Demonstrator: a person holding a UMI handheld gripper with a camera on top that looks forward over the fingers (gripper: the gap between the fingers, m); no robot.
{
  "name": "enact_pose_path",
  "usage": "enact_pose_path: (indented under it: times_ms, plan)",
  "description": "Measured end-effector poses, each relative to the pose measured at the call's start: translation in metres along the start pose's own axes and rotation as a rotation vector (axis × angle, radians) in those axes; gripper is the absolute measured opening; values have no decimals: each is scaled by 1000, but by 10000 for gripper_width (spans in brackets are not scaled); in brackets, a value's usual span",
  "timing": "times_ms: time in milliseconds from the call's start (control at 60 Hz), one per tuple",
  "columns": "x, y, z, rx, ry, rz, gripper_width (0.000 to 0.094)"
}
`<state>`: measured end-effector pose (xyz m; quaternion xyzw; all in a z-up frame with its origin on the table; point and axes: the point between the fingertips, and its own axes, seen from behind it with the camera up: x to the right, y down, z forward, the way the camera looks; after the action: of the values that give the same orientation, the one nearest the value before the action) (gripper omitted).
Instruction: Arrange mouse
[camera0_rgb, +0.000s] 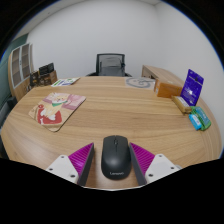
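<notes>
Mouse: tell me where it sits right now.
In the gripper view the black mouse sits on the wooden table, between the open fingers, near the table's front edge.

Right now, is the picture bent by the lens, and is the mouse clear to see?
In the gripper view the wide lens bows the table edge strongly; the black mouse between the open fingers is sharp, in soft even light with little shadow or glare.

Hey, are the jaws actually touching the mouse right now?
Cannot tell. In the gripper view the black mouse sits between the purple pads, close on both sides, but neither contact nor a gap shows plainly. It lies on the wooden table.
</notes>
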<state>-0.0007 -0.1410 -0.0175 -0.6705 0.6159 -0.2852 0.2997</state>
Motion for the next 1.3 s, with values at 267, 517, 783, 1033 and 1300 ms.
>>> enact_pose_path:
  times_ms: [267,517,783,1033,1300]
  plan:
    - [13,1,-2,5,76,45,393]
    - [21,-13,-21,-4,162,102,324]
    - [-17,-163,-44,178,114,72,324]
    - [-150,-240,-14,222,-3,-11,322]
    - [-245,-166,75,67,-52,-34,324]
